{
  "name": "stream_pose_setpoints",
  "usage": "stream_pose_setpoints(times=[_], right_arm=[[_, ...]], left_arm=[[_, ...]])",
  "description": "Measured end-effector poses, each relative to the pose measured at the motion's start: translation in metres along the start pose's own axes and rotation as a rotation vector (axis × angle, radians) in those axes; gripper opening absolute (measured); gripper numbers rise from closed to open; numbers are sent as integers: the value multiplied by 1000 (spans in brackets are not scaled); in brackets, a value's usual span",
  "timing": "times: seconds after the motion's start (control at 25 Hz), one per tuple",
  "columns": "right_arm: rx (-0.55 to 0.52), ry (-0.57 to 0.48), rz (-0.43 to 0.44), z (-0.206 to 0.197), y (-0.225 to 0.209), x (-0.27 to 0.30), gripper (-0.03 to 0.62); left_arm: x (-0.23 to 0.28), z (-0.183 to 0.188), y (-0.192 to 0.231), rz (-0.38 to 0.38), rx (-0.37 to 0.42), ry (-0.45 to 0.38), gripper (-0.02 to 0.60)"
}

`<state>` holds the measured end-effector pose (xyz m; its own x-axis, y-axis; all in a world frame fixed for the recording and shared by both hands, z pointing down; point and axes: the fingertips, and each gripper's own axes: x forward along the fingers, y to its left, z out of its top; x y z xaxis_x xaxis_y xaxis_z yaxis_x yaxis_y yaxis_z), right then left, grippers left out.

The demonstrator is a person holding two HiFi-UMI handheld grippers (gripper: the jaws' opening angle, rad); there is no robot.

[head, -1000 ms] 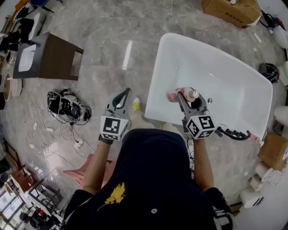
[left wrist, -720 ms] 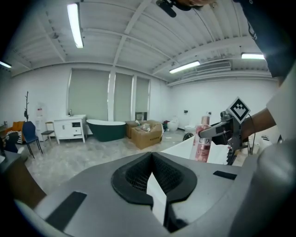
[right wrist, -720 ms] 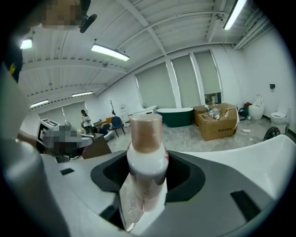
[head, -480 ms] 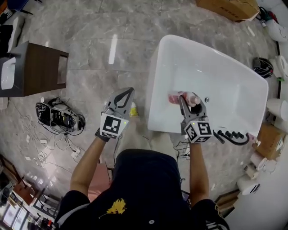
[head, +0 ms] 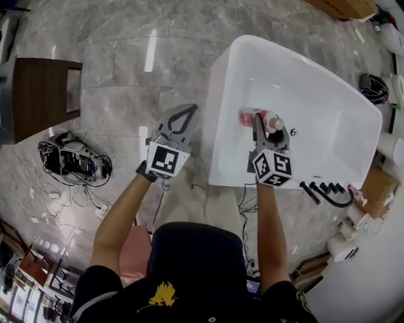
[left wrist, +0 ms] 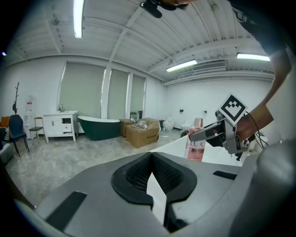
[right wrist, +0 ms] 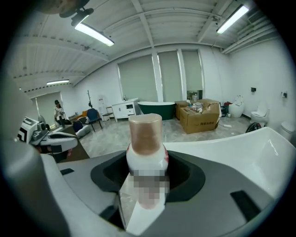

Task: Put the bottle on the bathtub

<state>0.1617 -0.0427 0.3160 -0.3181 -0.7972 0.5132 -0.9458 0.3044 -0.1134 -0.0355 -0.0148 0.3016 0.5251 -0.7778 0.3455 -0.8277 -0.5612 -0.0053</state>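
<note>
Bottle [right wrist: 144, 139] held upright by right gripper [head: 269, 124] over bathtub [head: 328, 117].

Two claws: left claw [head: 188, 110], right claw [head: 268, 123]. One bottle [head: 251, 117]. Two bathtubs: white bathtub [head: 218, 132], dark green bathtub [left wrist: 98, 128]. Two cardboard boxes in head view: top-edge box [head: 346, 6], right-edge box [head: 377, 189]. Three ceiling light strips [left wrist: 77, 18] in left gripper view.

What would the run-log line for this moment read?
right tongs: shut on bottle, upright | left tongs: shut, empty, outside bathtub | bottle: over bathtub, not released
</note>
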Motion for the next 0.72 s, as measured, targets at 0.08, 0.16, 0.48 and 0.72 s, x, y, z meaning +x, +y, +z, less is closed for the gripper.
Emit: stream_pose_setpoints(times=[0.08,0.16,0.48,0.72], right_arm=[[24,9,-27,-13,3,16,218],[31,15,-53,-25,7,32,218],[25,-19,-162,-49,10,92,218],[19,-65,-212,-51,7,116,218]], left_arm=[[14,-10,5,-11,14,-5,18],[27,-20,8,-23,20,-12,18],[62,-64,22,-39,5,-26,18],[83,-98,33,-31,5,-17,18]])
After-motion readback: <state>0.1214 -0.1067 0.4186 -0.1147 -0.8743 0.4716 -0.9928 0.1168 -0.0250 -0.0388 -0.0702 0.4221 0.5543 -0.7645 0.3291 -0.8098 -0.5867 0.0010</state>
